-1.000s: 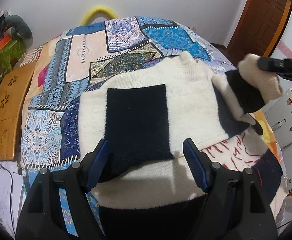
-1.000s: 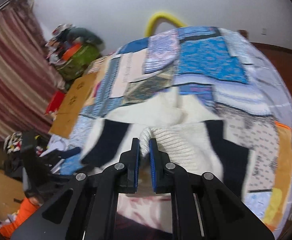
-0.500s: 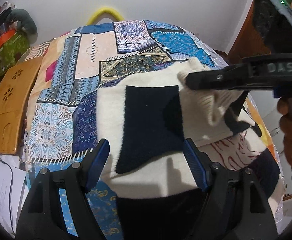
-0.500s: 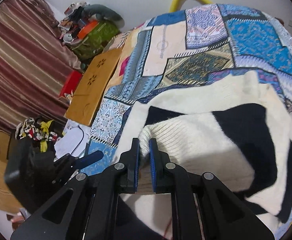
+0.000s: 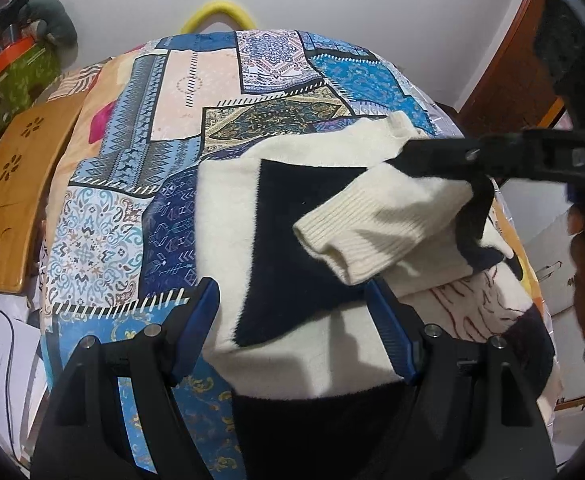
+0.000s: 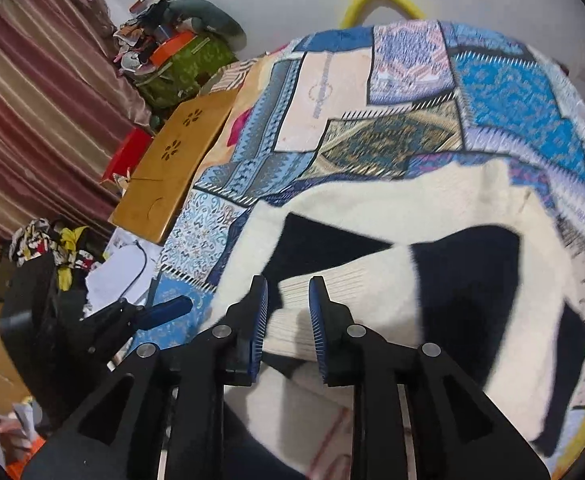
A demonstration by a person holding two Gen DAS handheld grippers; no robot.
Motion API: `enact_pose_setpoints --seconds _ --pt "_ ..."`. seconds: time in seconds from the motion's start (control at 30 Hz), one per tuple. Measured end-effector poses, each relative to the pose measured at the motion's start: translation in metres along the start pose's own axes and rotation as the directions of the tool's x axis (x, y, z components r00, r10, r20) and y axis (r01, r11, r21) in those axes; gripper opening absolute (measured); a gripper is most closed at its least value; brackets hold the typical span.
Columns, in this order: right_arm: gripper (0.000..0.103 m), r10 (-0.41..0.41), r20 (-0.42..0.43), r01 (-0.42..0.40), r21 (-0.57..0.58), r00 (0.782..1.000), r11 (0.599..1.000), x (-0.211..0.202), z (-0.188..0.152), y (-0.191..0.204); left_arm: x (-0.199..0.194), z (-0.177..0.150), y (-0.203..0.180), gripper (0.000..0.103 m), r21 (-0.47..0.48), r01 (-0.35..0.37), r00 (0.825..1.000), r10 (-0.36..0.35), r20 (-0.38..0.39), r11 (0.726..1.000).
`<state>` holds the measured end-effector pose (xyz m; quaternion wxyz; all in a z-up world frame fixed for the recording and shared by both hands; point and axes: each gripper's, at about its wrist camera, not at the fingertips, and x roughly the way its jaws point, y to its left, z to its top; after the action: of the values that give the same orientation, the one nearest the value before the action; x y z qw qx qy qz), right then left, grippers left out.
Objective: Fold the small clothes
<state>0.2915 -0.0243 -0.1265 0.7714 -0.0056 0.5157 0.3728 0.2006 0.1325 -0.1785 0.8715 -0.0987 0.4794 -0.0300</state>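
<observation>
Left tongs [image 5: 292,308]: spread wide, blue-padded fingers [image 5: 196,320] apart and gripping nothing. They hover just above the near part of the sweater [image 5: 292,344], one finger over the left edge of the garment, the other over its cream body.

Right tongs [image 6: 288,316]: parted to a narrow gap. The ribbed cream cuff [image 6: 332,300] of the sleeve lies between the two blue pads; whether either pad touches the knit cannot be determined. In the left wrist view the right tongs [image 5: 432,156] reach in from the right side, with the sleeve [image 5: 372,220] draped across the black chest panel [image 5: 292,232] and the cuff opening facing left.

The sweater is a cream knit with black blocks. It lies flat on the bed, on a patchwork bedspread [image 5: 164,152] of blue, peach and dark patterned squares, with the collar [image 5: 400,124] at the far end.

Beyond the bed: a yellow curved bar [image 5: 216,10] against the white wall. Left of the bed: a wooden board [image 5: 16,184] with flower-shaped cut-outs, then a green bag [image 6: 180,68] with clutter on top.
</observation>
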Motion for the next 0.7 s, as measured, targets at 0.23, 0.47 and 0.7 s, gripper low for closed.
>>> enact_pose_setpoints --seconds 0.23,0.47,0.7 --pt "0.033 -0.052 0.102 0.055 -0.028 0.993 0.998 -0.057 0.008 -0.03 0.013 0.022 -0.018 0.075 0.012 0.024 1.0 -0.024 -0.01 1.0" --pt "0.04 -0.152 0.162 0.152 0.016 0.975 0.988 -0.098 -0.002 -0.077 0.041 0.042 -0.024 0.064 -0.018 0.015 0.998 -0.016 -0.064 1.0" --pt "0.04 -0.201 0.121 0.195 0.057 0.972 0.979 -0.098 -0.031 -0.12 0.067 0.034 -0.025 0.054 -0.034 -0.005 0.992 0.0 -0.126 0.999"
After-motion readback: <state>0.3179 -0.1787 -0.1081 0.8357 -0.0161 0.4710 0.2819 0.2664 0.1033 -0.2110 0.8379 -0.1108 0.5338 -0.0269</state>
